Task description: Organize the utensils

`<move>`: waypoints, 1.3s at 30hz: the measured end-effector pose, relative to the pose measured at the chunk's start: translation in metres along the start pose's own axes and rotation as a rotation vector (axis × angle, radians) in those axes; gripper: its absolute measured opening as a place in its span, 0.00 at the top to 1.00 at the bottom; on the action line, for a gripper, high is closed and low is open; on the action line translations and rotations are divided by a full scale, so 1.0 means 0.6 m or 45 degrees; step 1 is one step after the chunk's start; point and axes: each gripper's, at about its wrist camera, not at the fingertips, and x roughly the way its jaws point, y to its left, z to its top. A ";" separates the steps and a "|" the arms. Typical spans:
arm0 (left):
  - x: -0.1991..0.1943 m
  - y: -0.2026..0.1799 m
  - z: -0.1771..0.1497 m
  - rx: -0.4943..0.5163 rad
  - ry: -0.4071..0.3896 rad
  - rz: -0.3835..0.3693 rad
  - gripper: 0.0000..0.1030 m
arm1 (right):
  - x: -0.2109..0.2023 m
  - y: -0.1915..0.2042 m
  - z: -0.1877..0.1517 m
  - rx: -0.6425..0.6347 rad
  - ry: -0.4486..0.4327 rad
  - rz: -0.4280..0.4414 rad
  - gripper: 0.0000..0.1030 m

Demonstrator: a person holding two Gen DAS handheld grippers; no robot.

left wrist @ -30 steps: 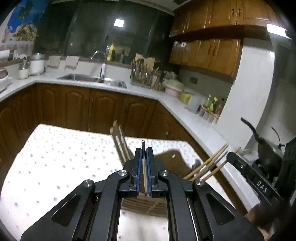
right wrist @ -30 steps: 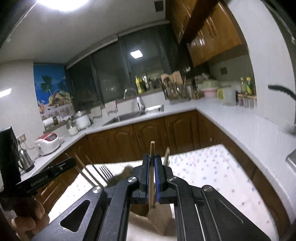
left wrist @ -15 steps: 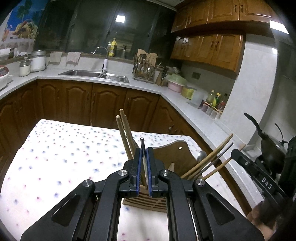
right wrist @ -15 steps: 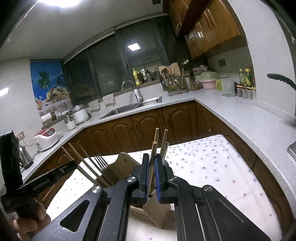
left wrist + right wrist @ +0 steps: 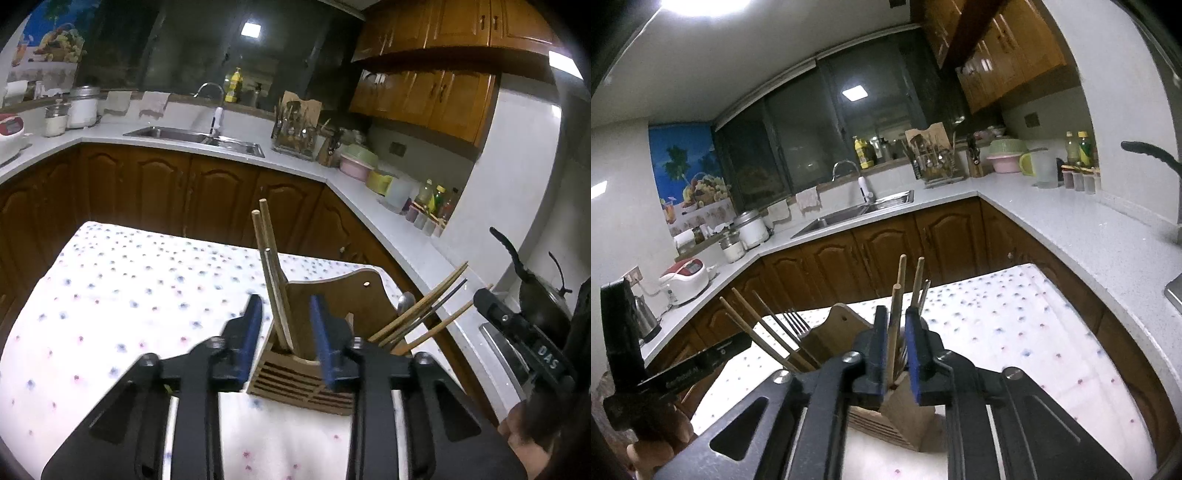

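Observation:
A wooden utensil holder (image 5: 303, 380) stands on the dotted tablecloth (image 5: 122, 295), with several wooden chopsticks (image 5: 273, 288) upright in its near compartment and more chopsticks (image 5: 424, 314) leaning to the right. My left gripper (image 5: 286, 332) is open, its jaws on either side of the upright chopsticks. In the right wrist view the holder (image 5: 901, 410) shows below my right gripper (image 5: 897, 343). Its jaws stand slightly apart around a wooden chopstick (image 5: 894, 325) that sits in the holder. A fork (image 5: 798, 323) stands in the holder's left compartment.
The holder sits near the table's right edge. Behind are brown cabinets, a white counter with a sink (image 5: 195, 138), a utensil rack (image 5: 295, 133), bowls, jars and a rice cooker (image 5: 685, 275). A dark pan (image 5: 535, 299) sits on the stove at the right.
Both grippers came down to the holder with their chopsticks. The left gripper opened wide and let its chopstick go into the holder. The right jaws parted slightly.

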 end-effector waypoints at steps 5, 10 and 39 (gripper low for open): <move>-0.032 0.008 -0.013 -0.018 -0.032 0.035 0.35 | -0.025 -0.009 -0.006 0.037 -0.036 0.002 0.46; -0.065 0.030 -0.044 -0.072 -0.038 0.072 0.26 | -0.055 -0.013 -0.027 0.065 -0.051 0.008 0.22; -0.261 0.038 -0.233 -0.056 -0.068 0.198 0.19 | -0.212 0.007 -0.213 0.077 0.077 0.003 0.14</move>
